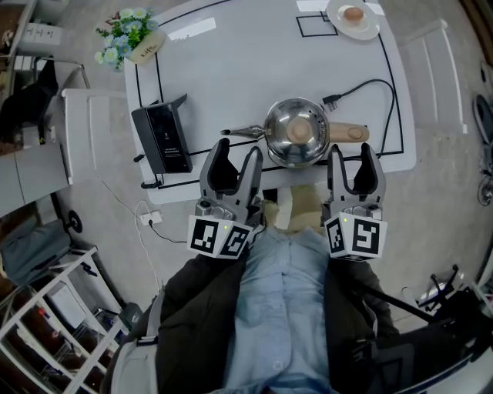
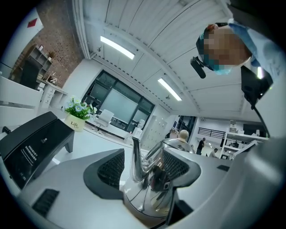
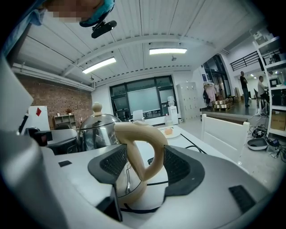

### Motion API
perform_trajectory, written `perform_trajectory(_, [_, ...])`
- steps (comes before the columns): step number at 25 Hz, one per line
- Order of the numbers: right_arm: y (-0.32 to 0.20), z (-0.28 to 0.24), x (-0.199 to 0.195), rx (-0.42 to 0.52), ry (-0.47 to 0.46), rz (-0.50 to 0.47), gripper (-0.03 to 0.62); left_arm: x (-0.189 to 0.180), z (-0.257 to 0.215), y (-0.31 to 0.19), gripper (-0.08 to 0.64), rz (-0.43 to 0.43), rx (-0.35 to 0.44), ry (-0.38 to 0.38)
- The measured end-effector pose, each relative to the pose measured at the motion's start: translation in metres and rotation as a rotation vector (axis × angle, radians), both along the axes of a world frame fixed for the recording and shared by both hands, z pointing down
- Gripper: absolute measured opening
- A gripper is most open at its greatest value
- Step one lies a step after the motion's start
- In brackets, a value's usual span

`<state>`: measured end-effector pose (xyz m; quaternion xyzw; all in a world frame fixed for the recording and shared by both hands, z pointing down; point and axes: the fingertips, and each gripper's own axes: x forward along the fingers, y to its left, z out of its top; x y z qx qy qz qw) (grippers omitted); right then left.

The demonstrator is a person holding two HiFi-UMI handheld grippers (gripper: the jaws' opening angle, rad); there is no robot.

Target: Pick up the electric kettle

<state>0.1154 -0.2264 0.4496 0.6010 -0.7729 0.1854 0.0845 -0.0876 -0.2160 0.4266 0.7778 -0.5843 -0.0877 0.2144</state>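
Note:
The steel electric kettle (image 1: 296, 132) stands near the front edge of the white table (image 1: 231, 69), with a beige handle (image 1: 348, 133) to the right and a thin spout (image 1: 243, 132) to the left. My left gripper (image 1: 239, 150) is open just in front of the spout. In the left gripper view the spout (image 2: 135, 156) rises between the spread jaws of the left gripper (image 2: 143, 167), untouched. My right gripper (image 1: 352, 151) is open in front of the handle. In the right gripper view the handle (image 3: 140, 152) loops between the two pads of the right gripper (image 3: 143, 165), not pressed.
A black box-shaped device (image 1: 162, 138) lies left of the kettle. A black power cord (image 1: 362, 88) runs behind the kettle. A flower pot (image 1: 127, 35) sits at the far left, and a plate with food (image 1: 353, 17) at the far right. White chairs (image 1: 431, 61) flank the table.

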Motion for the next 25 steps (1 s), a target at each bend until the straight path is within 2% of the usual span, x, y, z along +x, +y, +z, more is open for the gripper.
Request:
perform_trajectory(10, [-0.011, 0.006, 0.006, 0.025, 0.034, -0.006, 0.242, -0.007, 0.005, -0.011, 0.255, -0.031, -0.001, 0.009])
perform_trajectory(25, [-0.031, 0.012, 0.015, 0.005, 0.049, 0.000, 0.242, -0.007, 0.005, -0.032, 0.255, -0.050, 0.010, 0.025])
